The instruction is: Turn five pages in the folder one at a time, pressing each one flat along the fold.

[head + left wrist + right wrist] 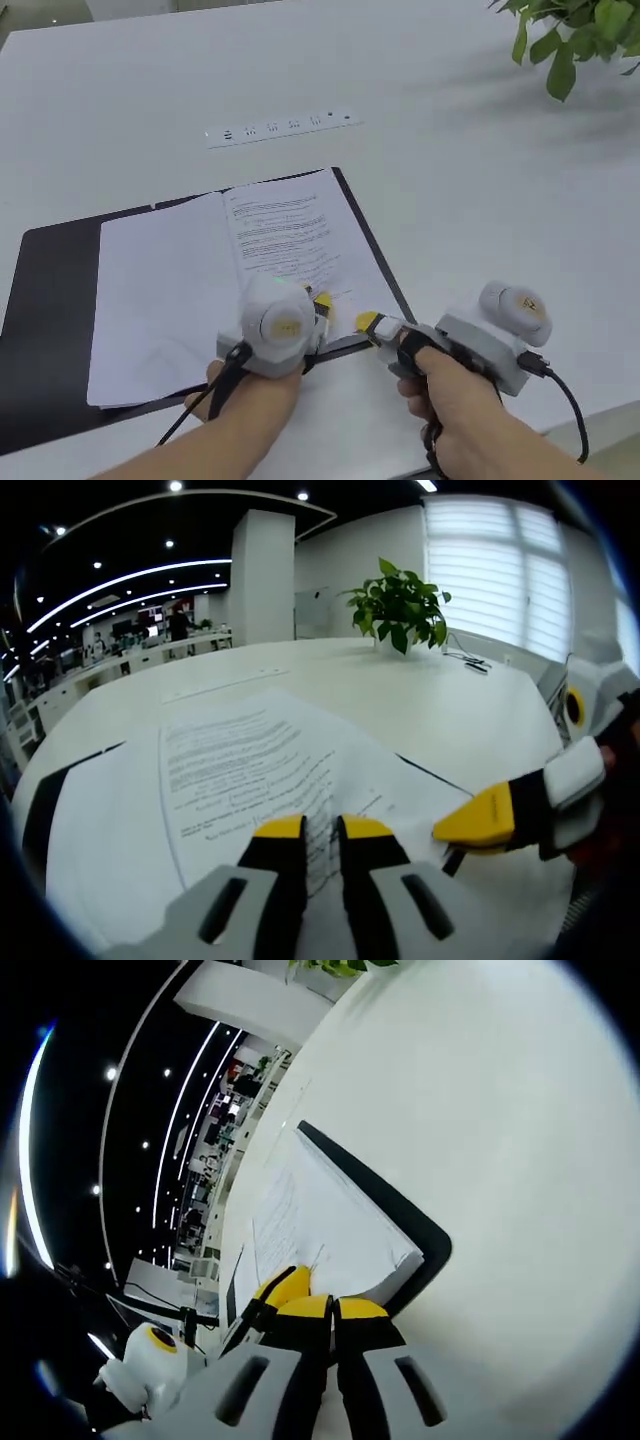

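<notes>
I'm looking across a broad white bench and taking the potted plant at its far corner as my marker. Behind the plant and to its right, daylight is coming through tall windows with slatted blinds. To the plant's left, a white square pillar is rising to a dark ceiling, where curved light strips and small spotlights are glowing. Farther left of the plant, rows of office desks are stretching back. A socket strip is sitting in the bench surface, well apart from the plant.
</notes>
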`<action>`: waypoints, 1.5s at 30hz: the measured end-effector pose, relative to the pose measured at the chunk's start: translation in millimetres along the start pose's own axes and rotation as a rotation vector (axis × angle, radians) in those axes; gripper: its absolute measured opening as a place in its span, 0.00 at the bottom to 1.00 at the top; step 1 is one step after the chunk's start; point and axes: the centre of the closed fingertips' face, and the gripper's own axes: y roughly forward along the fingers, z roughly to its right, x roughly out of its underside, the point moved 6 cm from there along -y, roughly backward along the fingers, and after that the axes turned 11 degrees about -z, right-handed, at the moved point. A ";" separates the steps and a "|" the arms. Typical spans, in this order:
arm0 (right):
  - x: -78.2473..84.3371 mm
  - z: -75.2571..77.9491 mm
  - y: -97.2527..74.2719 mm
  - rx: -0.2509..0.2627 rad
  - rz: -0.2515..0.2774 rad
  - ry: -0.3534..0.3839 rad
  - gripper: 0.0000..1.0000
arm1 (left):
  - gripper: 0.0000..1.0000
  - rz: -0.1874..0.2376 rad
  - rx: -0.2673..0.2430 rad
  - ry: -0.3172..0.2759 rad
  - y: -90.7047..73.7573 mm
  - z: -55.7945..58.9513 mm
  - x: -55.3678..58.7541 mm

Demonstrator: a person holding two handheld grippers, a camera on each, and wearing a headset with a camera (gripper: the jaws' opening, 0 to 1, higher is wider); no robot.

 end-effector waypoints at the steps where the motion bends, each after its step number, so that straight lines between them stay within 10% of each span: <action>1: 1.1 -1.8 -1.0 0.001 0.012 -0.008 0.00 | 0.11 -0.002 0.002 -0.001 -0.2 -0.1 -0.3; 7: 2.8 -7.7 -8.1 -0.005 0.040 -0.037 0.00 | 0.14 -0.032 0.028 -0.011 -14.3 -6.2 1.1; 19: 9.9 -56.6 -23.6 -0.059 0.098 -0.246 0.00 | 0.22 0.093 0.045 -0.031 -86.0 -34.7 -16.1; 45: 74.4 -147.6 -4.8 -0.031 0.055 -0.835 0.00 | 0.28 0.168 -0.118 -0.115 -208.3 -135.6 34.7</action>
